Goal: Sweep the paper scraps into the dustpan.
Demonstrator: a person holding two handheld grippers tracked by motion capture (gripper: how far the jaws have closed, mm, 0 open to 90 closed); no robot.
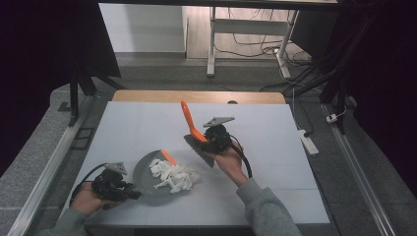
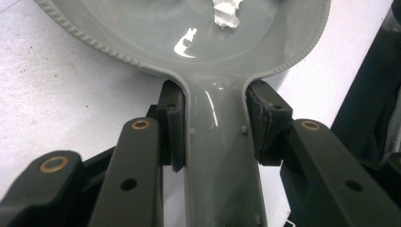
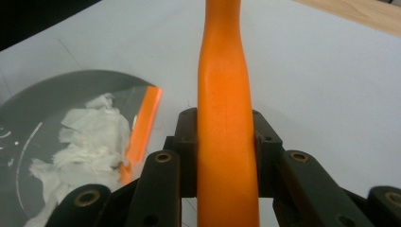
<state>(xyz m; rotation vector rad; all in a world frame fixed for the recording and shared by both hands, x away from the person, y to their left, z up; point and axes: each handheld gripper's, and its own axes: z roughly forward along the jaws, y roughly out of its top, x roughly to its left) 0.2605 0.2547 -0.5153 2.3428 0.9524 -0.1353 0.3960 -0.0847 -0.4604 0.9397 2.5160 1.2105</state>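
Observation:
A grey dustpan (image 1: 145,169) with an orange lip (image 1: 168,157) lies on the white table (image 1: 275,162) and holds a heap of white paper scraps (image 1: 176,177). At the front left, my left gripper (image 1: 129,192) is shut on the pan's grey handle (image 2: 215,142), with a pad (image 2: 176,123) pressed on each side. My right gripper (image 1: 209,142) is shut on the orange handle (image 1: 188,118) of a brush, lifted just right of the pan. The brush's dark bristles (image 1: 199,151) hang below the gripper. In the right gripper view the handle (image 3: 227,118) runs straight up between the jaws, with the pan (image 3: 42,104) and scraps (image 3: 90,137) at the left.
The table's far edge is a wooden strip (image 1: 196,96). A power strip (image 1: 309,140) and cables lie on the floor at the right. White desk legs (image 1: 211,44) stand beyond the table. Metal rails (image 1: 49,167) run along both sides.

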